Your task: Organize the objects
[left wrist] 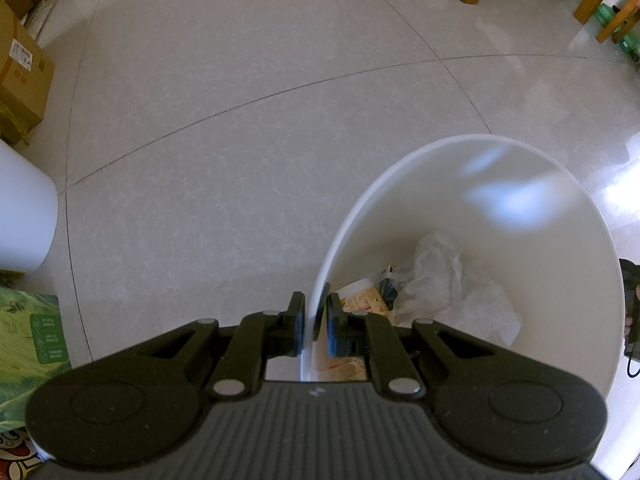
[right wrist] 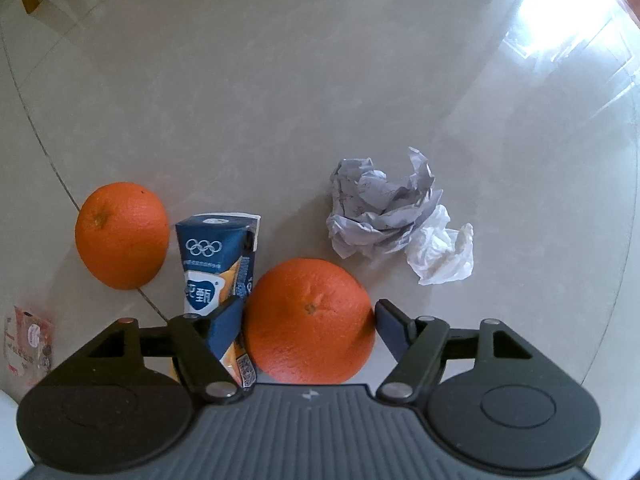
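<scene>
Oranges are the matter here: the nearer orange point(right wrist: 310, 322) sits on the floor point(right wrist: 280, 100) squarely between the spread fingers of the right gripper point(right wrist: 308, 320), which stands wide open and grips nothing; its left finger is close against the fruit, its right finger just beside it. I judge the coming move turns on that fit, since closing straight in should catch the orange across its width. A milk carton point(right wrist: 216, 264) stands upright just left of that gripper's left finger, touching or nearly touching the fruit, and could be nudged. A second orange point(right wrist: 122, 236) lies farther left; crumpled paper point(right wrist: 380, 208) lies ahead to the right.

Over at the left gripper point(left wrist: 314, 322), the fingers are pinched on the rim of a white bin point(left wrist: 540, 168), whose far side is cut off; its contents are hard to make out.
</scene>
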{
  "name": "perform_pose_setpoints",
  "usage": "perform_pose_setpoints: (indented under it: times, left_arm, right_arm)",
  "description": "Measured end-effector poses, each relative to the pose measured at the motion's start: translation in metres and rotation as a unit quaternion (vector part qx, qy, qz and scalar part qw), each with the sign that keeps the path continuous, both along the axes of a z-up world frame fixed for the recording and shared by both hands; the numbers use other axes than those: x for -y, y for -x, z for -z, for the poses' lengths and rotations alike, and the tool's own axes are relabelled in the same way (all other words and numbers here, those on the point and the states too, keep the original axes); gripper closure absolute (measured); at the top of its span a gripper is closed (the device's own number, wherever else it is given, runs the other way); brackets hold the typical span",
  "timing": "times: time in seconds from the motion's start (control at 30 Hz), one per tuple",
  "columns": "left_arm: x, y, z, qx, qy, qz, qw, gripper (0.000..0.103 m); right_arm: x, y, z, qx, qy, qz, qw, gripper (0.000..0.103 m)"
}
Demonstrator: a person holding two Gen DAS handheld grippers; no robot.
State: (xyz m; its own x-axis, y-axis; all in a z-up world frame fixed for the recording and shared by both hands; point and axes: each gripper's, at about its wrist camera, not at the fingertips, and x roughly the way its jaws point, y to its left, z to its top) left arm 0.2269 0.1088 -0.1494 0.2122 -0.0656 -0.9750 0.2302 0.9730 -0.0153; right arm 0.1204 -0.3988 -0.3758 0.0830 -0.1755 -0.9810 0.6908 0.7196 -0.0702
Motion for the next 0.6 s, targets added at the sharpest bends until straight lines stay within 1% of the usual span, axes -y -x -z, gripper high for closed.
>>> perform_pose_setpoints:
  times: [0.13, 0.3, 0.43, 0.6]
  left_arm:
    - [-0.001, 0.000, 0.000, 0.000, 0.001, -0.001, 1.0000, 0.094]
    - [-0.001, 0.000, 0.001, 0.000, 0.001, -0.001, 1.0000, 0.094]
    - [-0.001, 0.000, 0.001, 0.001, 0.000, 0.001, 1.0000, 0.094]
    - [0.002, 0.001, 0.001, 0.003, -0.004, 0.002, 1.0000, 0.094]
  right_arm:
    - [-0.004, 0.000, -0.004, -0.015, 0.014, -0.010, 1.000, 0.033]
    - [-0.007, 0.004, -0.029, -0.010, 0.010, -0.012, 1.000, 0.033]
    - [-0.013, 0.004, -0.062, 0.000, 0.001, -0.029, 1.000, 0.033]
    - [-0.024, 0.004, -0.120, 0.023, -0.028, -0.053, 0.998, 0.033]
